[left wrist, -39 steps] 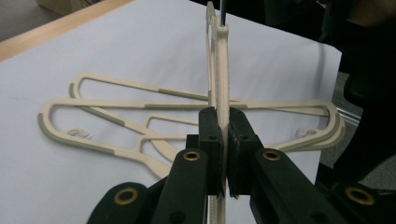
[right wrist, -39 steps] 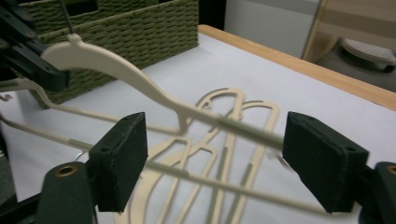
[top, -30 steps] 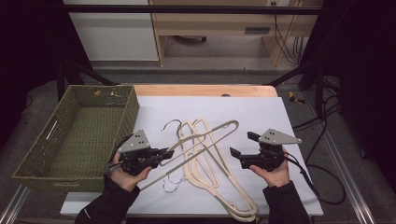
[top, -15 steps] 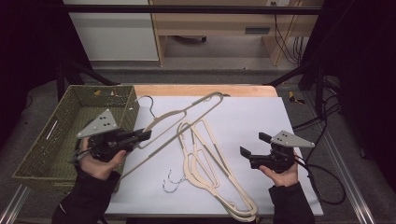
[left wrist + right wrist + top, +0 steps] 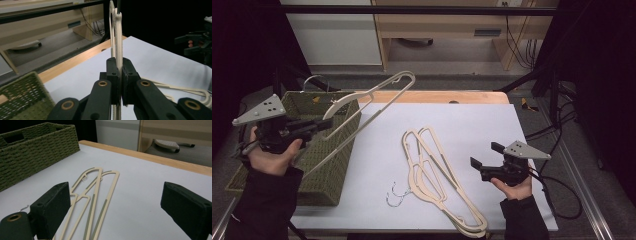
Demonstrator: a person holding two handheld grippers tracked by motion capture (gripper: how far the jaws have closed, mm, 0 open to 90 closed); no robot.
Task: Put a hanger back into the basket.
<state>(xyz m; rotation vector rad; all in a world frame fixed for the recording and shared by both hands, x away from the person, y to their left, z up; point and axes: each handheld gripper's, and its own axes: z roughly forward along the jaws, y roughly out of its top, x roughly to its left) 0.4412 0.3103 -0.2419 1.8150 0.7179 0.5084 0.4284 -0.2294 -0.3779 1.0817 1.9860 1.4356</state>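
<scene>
Mostly white tabletop (image 5: pixel 472 130) (wooden far edge), dark surroundings, green basket (image 5: pixel 272 172)

We see a cream hanger (image 5: pixel 362 107) up in the air at the upper left of the high view, tilted, with its metal hook over the green basket (image 5: pixel 319 172). Two more cream hangers (image 5: pixel 437 175) lie flat on the white table, low in the middle.
</scene>
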